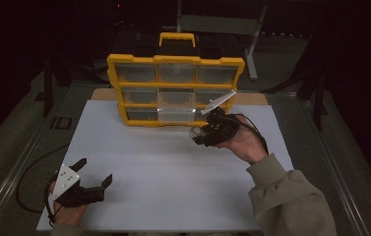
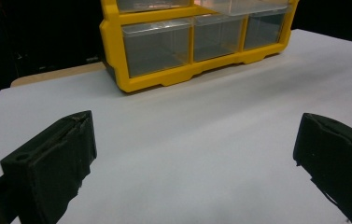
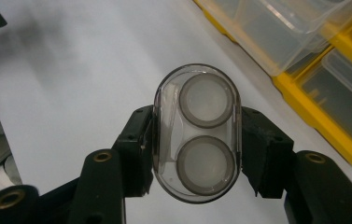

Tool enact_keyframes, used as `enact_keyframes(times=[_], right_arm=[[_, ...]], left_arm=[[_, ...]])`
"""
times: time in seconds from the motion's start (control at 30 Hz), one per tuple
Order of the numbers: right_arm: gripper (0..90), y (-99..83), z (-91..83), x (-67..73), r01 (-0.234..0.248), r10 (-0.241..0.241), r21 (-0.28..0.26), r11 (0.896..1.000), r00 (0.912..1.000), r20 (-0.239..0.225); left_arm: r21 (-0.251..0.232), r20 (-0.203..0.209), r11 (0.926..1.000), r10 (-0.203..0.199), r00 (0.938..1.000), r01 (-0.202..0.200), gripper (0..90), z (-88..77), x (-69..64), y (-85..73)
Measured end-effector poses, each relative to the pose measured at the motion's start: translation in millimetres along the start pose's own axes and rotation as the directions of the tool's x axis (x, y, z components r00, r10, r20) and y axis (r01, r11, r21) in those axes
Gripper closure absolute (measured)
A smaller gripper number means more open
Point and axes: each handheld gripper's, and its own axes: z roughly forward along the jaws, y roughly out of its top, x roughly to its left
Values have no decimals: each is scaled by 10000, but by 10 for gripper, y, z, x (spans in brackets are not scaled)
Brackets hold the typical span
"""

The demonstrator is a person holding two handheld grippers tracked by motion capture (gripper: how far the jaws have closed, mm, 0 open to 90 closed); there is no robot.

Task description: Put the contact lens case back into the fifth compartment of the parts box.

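Clear plastic, oval, with two round grey-rimmed wells side by side: that is the small case [image 3: 197,133] clamped between the jaws of the right gripper [image 1: 211,132], one pad pressing on each long side. In the high view it is held off the white board [image 1: 173,172], right of centre and just in front of the yellow drawer organizer [image 1: 175,91], which stands upright at the far edge of the board. The bottom middle drawer [image 1: 176,114] of the organizer looks pulled a little forward of its neighbours; the right gripper view shows a clear drawer [image 3: 276,32] jutting out beside the case, though whether it is that same drawer I cannot tell for sure.

At the near left corner of the board, well apart from the organizer, the left gripper [image 1: 94,173] rests with its jaws spread wide and nothing between them.

As for progress, I judge the case is picked up and a drawer stands ready, so the grasp is done. Carrying the case over the open drawer, letting it go inside and pushing the drawer shut all appear to remain
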Motion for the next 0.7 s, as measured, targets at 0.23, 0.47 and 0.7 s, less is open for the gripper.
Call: enact_keyframes(times=[0.23, 0.47, 0.7], right_arm=[[492, 79, -19, -63, -121, 121, -50, 9999, 9999, 49], [492, 141, -15, -120, -109, 106, 146, 9998, 9997, 212], [492, 166, -45, -190, -228, 227, 50, 9997, 9994, 266]], left_arm=[[5, 3, 10000, -2, 10000, 2, 2, 1, 0, -2], [2, -17, 10000, -8, 10000, 8, 2, -5, 5, -4], [30, -28, 10000, 1, 10000, -1, 2, -2, 2, -4]])
